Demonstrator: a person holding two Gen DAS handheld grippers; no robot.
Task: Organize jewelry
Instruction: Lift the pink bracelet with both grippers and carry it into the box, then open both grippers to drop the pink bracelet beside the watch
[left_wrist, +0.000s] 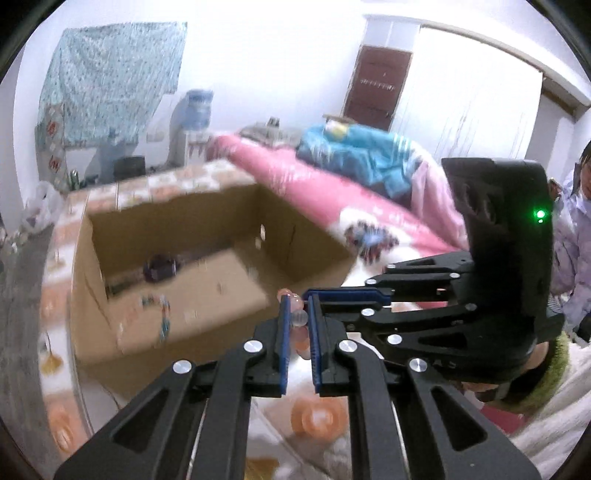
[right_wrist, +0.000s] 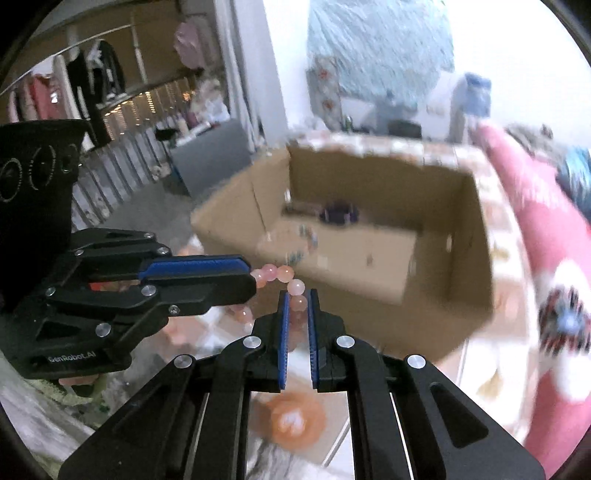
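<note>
Both grippers hold one pink bead bracelet (right_wrist: 284, 275) in the air, in front of an open cardboard box (left_wrist: 207, 280). My left gripper (left_wrist: 298, 303) is shut on the bracelet's (left_wrist: 298, 317) beads. My right gripper (right_wrist: 297, 298) is shut on another part of the same bracelet. In the right wrist view the left gripper (right_wrist: 248, 275) reaches in from the left. In the left wrist view the right gripper (left_wrist: 308, 294) reaches in from the right. Inside the box (right_wrist: 369, 273) lie a dark purple item (left_wrist: 159, 266) and a beaded piece (left_wrist: 162, 314).
The box stands on a patterned cloth (left_wrist: 314, 417) with orange blobs. A pink blanket (left_wrist: 295, 166) with blue clothes lies behind. A person (left_wrist: 580, 236) stands at the far right. A grey floor (left_wrist: 18, 295) lies to the left.
</note>
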